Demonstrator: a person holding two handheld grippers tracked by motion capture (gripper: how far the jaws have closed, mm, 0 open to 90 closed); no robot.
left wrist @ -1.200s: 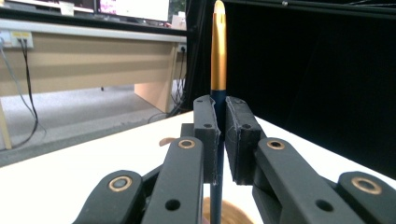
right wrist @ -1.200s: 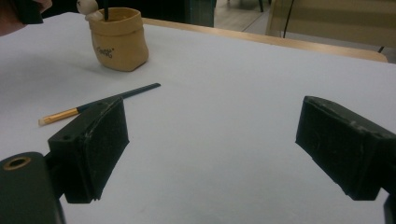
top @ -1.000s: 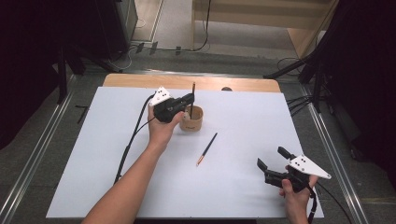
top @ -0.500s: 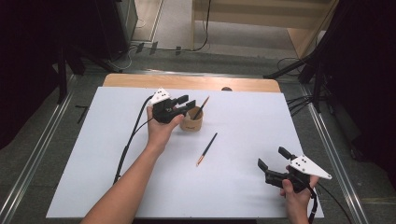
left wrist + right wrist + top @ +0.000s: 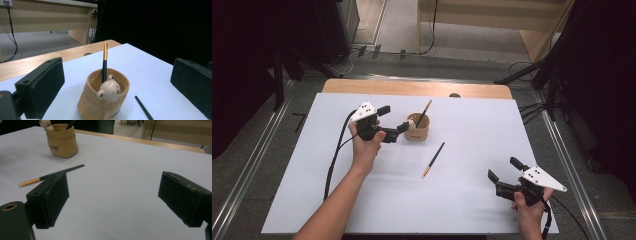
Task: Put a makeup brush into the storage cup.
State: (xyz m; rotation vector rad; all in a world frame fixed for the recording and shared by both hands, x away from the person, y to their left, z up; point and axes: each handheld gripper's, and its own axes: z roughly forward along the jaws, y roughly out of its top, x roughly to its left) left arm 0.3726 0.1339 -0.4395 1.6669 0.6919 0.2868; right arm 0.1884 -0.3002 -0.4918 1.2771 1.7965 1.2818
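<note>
A tan pouch-shaped cup [image 5: 418,131] with a small bear head on its rim stands at the table's far middle. A dark pencil with a gold end [image 5: 426,111] leans inside it. A second pencil [image 5: 433,160] lies flat on the white table cover, nearer than the cup. My left gripper [image 5: 393,119] sits just left of the cup; its jaws have just been opening and stand wide with nothing between them. In the left gripper view the cup [image 5: 100,105] and its pencil [image 5: 105,60] are straight ahead. My right gripper [image 5: 505,169] rests open near the front right corner, holding nothing.
The white cover [image 5: 482,125] spreads over a wooden table whose far edge [image 5: 412,88] shows. Metal rails run along both sides. The right gripper view shows the cup [image 5: 62,141] and the loose pencil [image 5: 50,176] to its far left.
The left gripper let go of the pencil, which now leans in the cup. Its jaws opened and the hand drew back to the left. The right hand stayed still.
</note>
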